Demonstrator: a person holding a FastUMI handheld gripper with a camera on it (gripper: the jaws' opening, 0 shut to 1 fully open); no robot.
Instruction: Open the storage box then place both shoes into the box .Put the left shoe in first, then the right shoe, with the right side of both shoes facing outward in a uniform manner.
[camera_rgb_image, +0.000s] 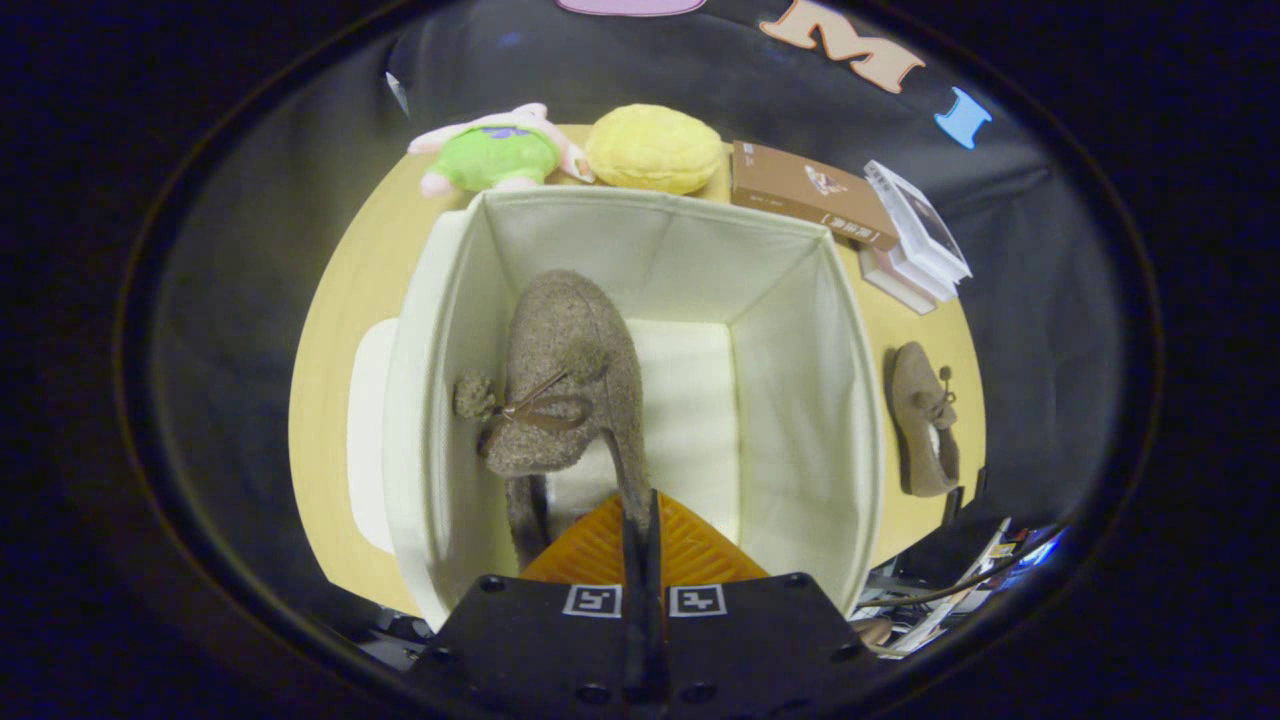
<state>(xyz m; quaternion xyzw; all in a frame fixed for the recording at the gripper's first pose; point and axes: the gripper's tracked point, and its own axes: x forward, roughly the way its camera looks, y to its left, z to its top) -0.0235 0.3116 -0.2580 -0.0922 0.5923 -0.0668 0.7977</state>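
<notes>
An open cream fabric storage box (800, 390) stands on the round wooden table. My gripper (640, 520) is above the box's near side, shut on the heel edge of a brown felt shoe (565, 380) with a bow and pompom. That shoe hangs inside the box against its left wall, toe pointing away from me. The second brown shoe (922, 420) lies on the table to the right of the box, outside it. The box lid (368, 430) lies flat on the table to the left of the box.
Beyond the box sit a green and pink plush toy (495, 150), a yellow bun-shaped cushion (652, 148), a brown carton (805, 195) and a stack of white books (915, 240). The table edge (310, 400) curves close on the left.
</notes>
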